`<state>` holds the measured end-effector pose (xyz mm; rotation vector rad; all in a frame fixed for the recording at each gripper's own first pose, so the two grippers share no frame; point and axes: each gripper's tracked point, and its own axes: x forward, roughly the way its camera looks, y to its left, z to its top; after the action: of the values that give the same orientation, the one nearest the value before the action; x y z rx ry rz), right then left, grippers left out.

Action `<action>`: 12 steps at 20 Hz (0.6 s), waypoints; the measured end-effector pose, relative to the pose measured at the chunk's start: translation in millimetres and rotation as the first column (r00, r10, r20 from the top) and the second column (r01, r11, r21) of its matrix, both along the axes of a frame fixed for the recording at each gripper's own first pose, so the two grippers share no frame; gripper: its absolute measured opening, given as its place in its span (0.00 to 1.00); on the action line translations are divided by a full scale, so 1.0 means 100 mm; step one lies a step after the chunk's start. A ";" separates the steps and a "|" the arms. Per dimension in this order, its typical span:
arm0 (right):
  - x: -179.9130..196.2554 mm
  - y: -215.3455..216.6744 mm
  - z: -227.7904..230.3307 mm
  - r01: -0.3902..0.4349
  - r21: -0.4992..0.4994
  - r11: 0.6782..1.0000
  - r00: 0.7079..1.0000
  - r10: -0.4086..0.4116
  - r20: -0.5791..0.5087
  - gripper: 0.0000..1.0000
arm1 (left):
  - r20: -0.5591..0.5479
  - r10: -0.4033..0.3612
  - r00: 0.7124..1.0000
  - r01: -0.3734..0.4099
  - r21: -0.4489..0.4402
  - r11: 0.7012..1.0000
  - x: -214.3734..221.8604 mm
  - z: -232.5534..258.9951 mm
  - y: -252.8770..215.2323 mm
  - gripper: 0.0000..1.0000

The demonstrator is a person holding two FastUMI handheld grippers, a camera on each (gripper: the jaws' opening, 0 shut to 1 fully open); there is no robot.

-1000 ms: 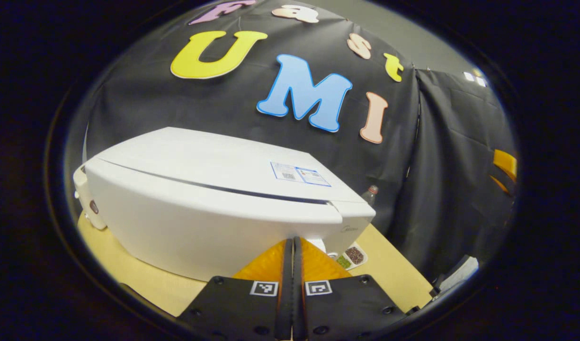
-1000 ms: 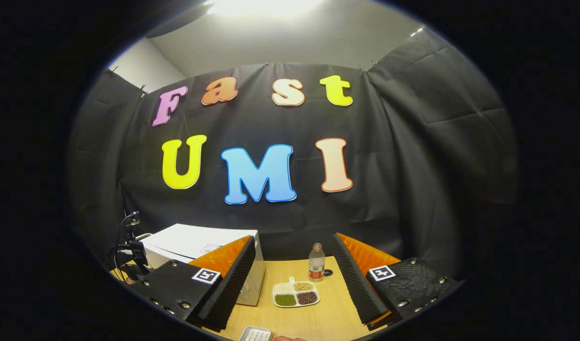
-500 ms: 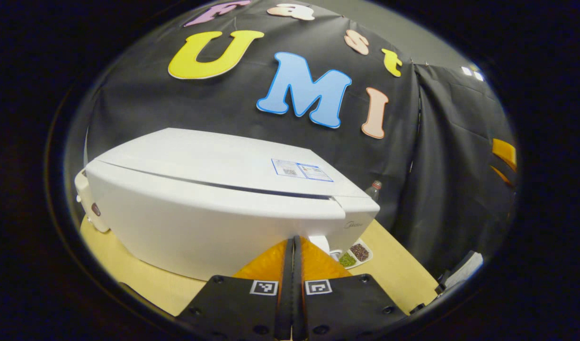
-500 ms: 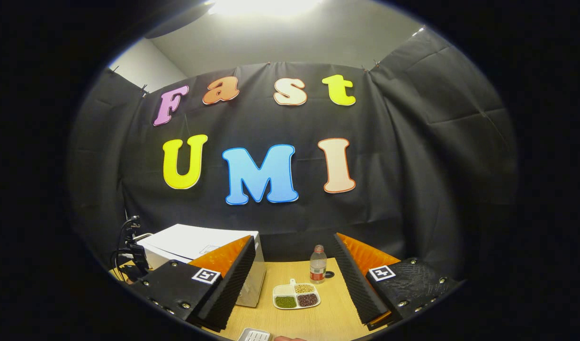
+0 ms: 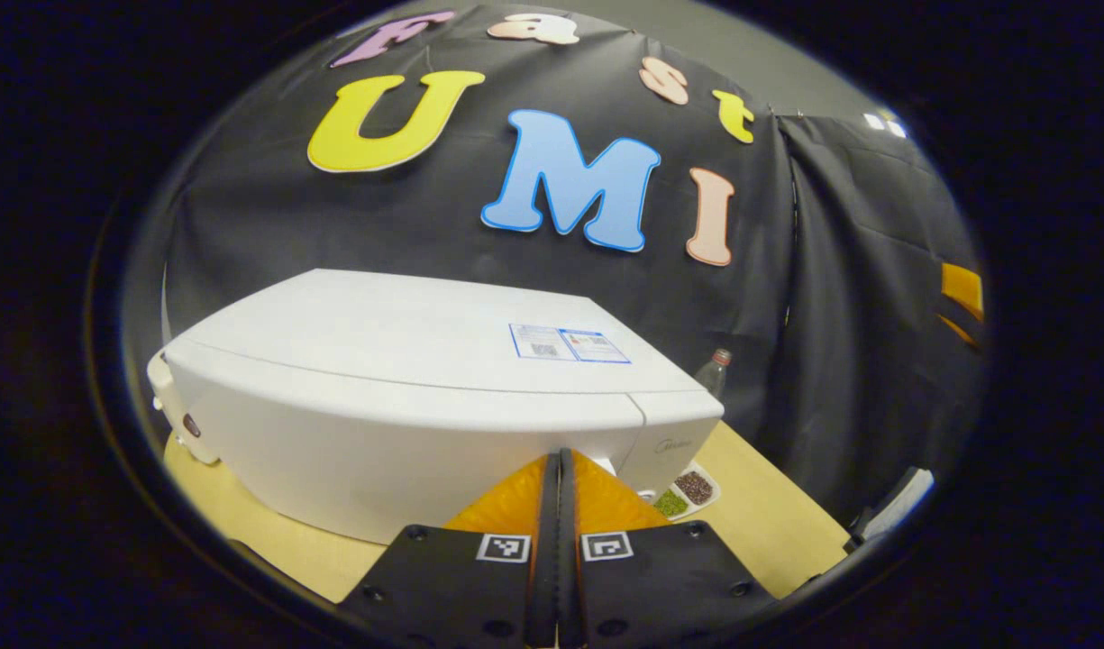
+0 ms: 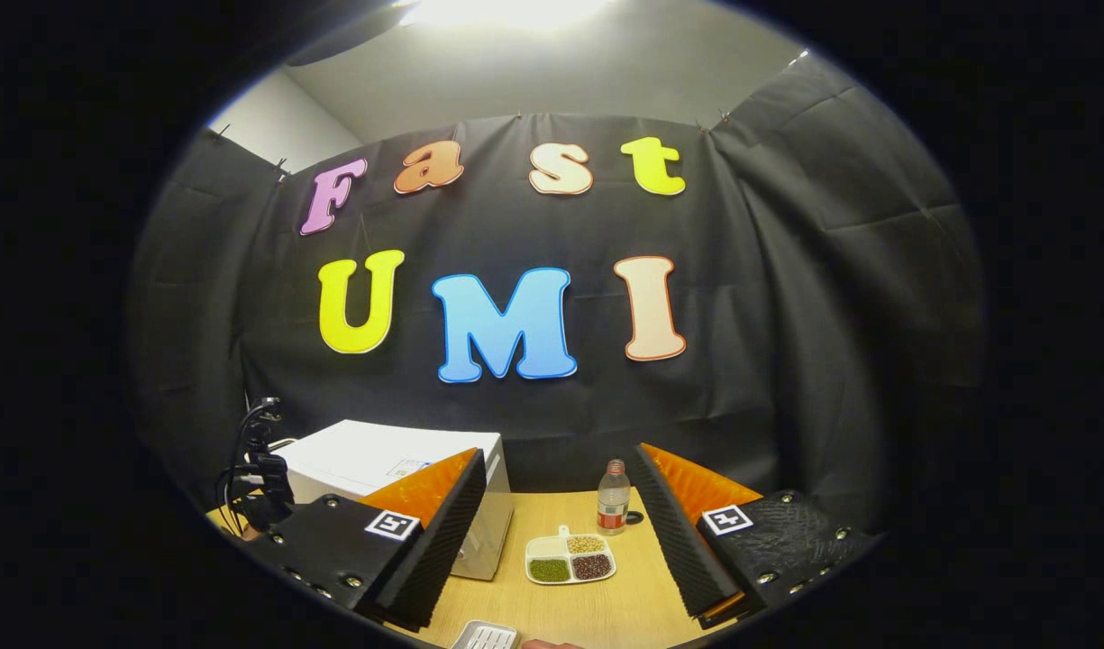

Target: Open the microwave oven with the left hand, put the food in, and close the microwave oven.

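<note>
Left hand-held gripper (image 5: 556, 469): fingers pressed together with nothing between them, tips at the lower front of the microwave oven; whether they touch the door cannot be told.
Microwave oven (image 5: 425, 397): white, on the counter (image 5: 768, 523) at its left side; door flush with the body in the left gripper view, a label on its top panel. In the right gripper view it stands behind the left finger (image 6: 416, 541).
Right hand-held gripper (image 6: 556, 505): fingers wide apart, holding nothing, raised above the counter and facing the booth wall.
Food tray (image 6: 570, 561): white divided dish with green, dark red and tan contents, on the counter just right of the microwave oven, outside it; seen between the right hand-held gripper's fingers.
Bottle (image 6: 613, 509): clear, upright, behind the food tray, near the wall.
White ribbed object (image 6: 485, 636): at the near counter edge, partly cut off.
</note>
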<state>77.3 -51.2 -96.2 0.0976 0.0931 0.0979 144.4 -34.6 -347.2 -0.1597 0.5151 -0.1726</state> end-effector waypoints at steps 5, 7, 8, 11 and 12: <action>0.15 0.04 -0.04 -0.039 -0.010 0.999 0.999 0.039 -0.023 0.98 | 0.182 0.076 0.980 -0.089 0.064 0.994 -0.13 1.08 0.22 0.08; 0.22 0.07 0.04 -0.059 0.011 0.998 0.998 0.059 -0.021 0.98 | 0.267 0.139 0.954 -0.164 0.074 0.984 -0.26 1.65 0.39 0.36; 0.24 0.11 0.10 -0.075 0.036 0.997 0.997 0.075 -0.011 0.98 | 0.306 0.152 0.940 -0.184 0.078 0.980 -0.35 1.94 0.45 0.48; 0.28 0.12 0.27 -0.075 0.038 0.996 0.997 0.074 0.016 0.98 | 0.401 0.168 0.901 -0.236 0.127 0.963 -0.73 2.62 0.63 0.84; 0.26 0.15 0.35 -0.072 0.034 0.997 0.997 0.071 0.028 0.98 | 0.420 0.165 0.892 -0.244 0.143 0.959 -0.80 2.81 0.67 0.96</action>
<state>103.2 -36.0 -60.7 0.1277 0.0681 0.1722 64.8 32.5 -66.7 0.0137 0.0952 0.0545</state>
